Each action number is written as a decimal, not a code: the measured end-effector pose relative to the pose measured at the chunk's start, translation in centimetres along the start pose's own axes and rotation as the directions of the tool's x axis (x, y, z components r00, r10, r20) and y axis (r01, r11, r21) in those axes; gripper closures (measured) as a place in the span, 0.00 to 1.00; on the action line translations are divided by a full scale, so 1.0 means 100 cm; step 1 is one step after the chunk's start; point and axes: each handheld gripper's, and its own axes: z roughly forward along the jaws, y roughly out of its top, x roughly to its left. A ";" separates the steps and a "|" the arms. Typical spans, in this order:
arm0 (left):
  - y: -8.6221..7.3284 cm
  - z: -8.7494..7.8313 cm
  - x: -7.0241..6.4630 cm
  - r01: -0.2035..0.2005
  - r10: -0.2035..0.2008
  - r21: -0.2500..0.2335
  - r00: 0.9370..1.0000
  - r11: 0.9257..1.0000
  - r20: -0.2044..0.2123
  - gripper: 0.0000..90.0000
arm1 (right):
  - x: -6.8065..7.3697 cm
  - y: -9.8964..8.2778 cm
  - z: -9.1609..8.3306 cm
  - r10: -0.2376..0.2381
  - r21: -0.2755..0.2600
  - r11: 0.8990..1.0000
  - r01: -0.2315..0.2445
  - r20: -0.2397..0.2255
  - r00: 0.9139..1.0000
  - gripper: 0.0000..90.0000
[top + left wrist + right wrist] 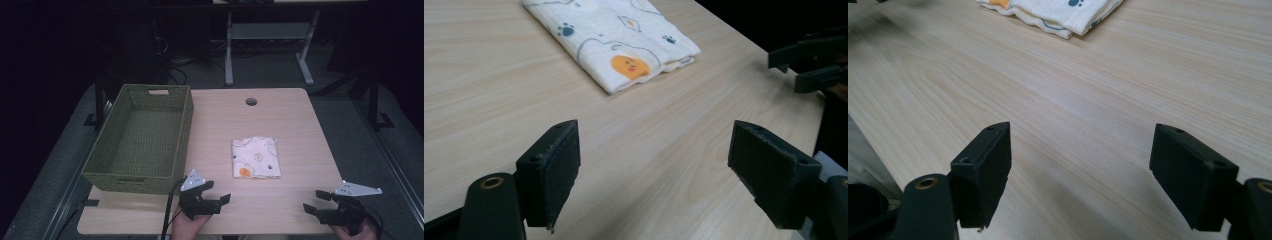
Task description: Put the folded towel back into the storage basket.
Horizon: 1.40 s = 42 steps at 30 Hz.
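A folded cloth (255, 157) is lying flat near the centre of the high view on the light wood table (300, 120), white with small printed figures and an orange blob at its lower left corner. A green woven basket (141, 140) is sitting at the left of the frame, its near wall just above the left gripper (219, 200). That gripper is hovering at the lower centre, jaws gaping wide with nothing between them, a hand (192, 225) gripping it from the bottom edge. The right gripper (316, 201) is waiting at the lower right, jaws likewise spread wide and empty (grey plate on top catching the light).

In the left gripper view the cloth (616, 40) is showing at the upper centre, well ahead of the open jaws, with the right gripper (796, 67) poking in at the upper right edge. In the right gripper view the cloth (1068, 12) is sitting along the top edge, bare table (1073, 100) running between it and the jaws.
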 end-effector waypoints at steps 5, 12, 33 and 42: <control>-0.003 0.003 0.001 0.024 -0.024 0.003 1.000 1.000 0.008 0.23 | -0.001 0.000 0.003 0.007 0.001 1.000 -0.007 -0.024 1.000 0.27; -0.003 -0.002 0.002 0.041 -0.041 -0.019 0.999 0.999 0.017 0.24 | 0.007 0.005 0.005 -0.025 -0.005 1.000 0.025 -0.032 0.999 0.26; 0.017 0.017 -0.007 0.002 -0.001 -0.019 0.999 1.000 0.051 0.24 | 0.000 0.036 0.036 -0.028 -0.004 1.000 0.028 -0.074 0.997 0.25; 0.032 0.037 -0.005 0.004 -0.007 0.049 0.997 0.999 0.072 0.25 | -0.011 0.059 0.045 0.001 -0.016 1.000 -0.002 -0.097 0.995 0.25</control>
